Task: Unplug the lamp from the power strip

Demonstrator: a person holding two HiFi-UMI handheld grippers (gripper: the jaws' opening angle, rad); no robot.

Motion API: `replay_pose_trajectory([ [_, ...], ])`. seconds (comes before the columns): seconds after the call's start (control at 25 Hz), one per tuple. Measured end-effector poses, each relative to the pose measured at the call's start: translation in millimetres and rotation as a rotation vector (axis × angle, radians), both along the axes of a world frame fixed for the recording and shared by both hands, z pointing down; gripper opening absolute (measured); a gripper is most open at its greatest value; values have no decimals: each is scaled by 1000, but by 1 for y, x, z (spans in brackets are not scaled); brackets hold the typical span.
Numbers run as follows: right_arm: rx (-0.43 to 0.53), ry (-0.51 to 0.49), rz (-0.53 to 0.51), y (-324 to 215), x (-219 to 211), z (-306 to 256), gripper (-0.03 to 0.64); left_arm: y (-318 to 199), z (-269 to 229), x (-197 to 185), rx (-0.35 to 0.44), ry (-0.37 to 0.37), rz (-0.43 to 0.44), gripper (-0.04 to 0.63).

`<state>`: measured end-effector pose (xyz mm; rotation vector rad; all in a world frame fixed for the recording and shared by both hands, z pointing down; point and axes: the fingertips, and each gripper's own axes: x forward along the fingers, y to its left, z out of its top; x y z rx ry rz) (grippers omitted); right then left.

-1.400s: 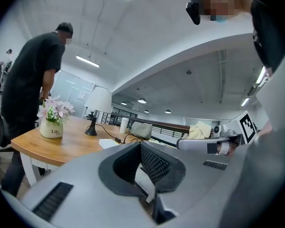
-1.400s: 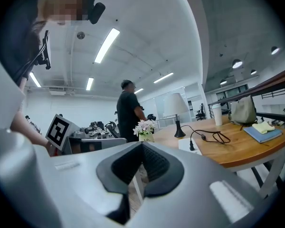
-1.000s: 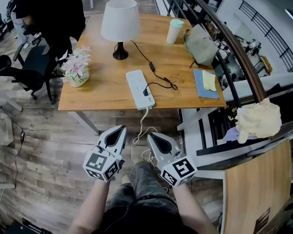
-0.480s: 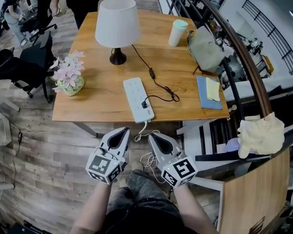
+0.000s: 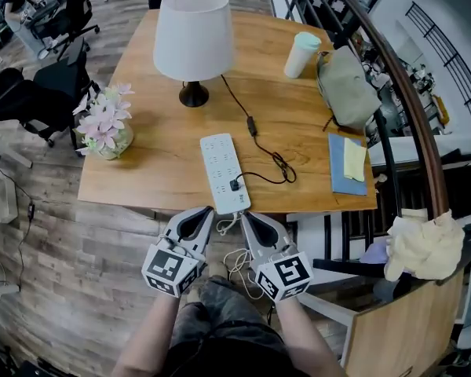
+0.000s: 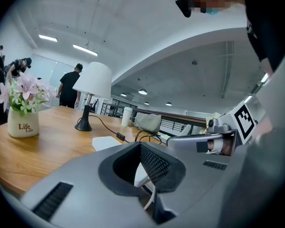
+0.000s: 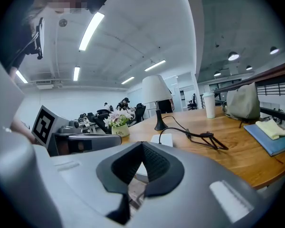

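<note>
— So, which step is in hand here?

— The reach, I'd judge; nothing is being touched yet. Going from the left: a flower pot (image 5: pixel 102 132) is sitting at the left edge of the table (image 5: pixel 157 167). The lamp (image 5: pixel 192 34) is standing further back. Its black cord (image 5: pixel 251 120) is running forward to the plug (image 5: pixel 234 185), which is sitting in the white power strip (image 5: pixel 224 171) near the front edge.

— And the tools?

— The left gripper (image 5: pixel 207 210) and the right gripper (image 5: pixel 243 214) are hovering side by side at the table's near edge, just below the strip's end. Each is holding its jaws pressed together with nothing between them.

— What is the next move asking for?

— Probably one gripper opening and closing on the plug while the other is pinning the strip down. The strip looks light enough to lift with the pull.

— Are the views telling different things?

— Yes. The left gripper view is looking level across the wood, so the strip (image 6: pixel 107 142) is showing only as a pale slab and the plug is not making itself out. The right gripper view is showing the cord's loop (image 7: pixel 204 137) lying on the table. Only the head view is showing which socket is in use, plus the cup (image 5: pixel 301 53), bag (image 5: pixel 349 93) and notebook (image 5: pixel 347 163) off to the right.
</note>
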<state>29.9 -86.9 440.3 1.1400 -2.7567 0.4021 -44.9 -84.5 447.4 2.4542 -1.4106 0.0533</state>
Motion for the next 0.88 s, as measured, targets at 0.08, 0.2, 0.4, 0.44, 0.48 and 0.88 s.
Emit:
replay_pose_trajectory([
  [0.08,-16,6,14,-12,2,6,8,-7,7,2,-16,-7,0,-3],
  [0.2,-31,25,10,-27,3,13,8,-17,16,6,-40,-23,-5,-3],
  [0.4,-41,82,-57,-41,-5,25,38,-30,28,8,-72,-59,-24,-2],
  [0.44,-44,89,-58,-44,-6,28,39,-32,30,8,-71,-67,-29,-2],
  [0.48,-50,95,-57,-48,-6,30,50,-34,31,8,-72,-77,-32,-3],
  [0.88,-121,118,-36,-71,-21,46,86,-58,49,11,-126,-196,18,-3],
])
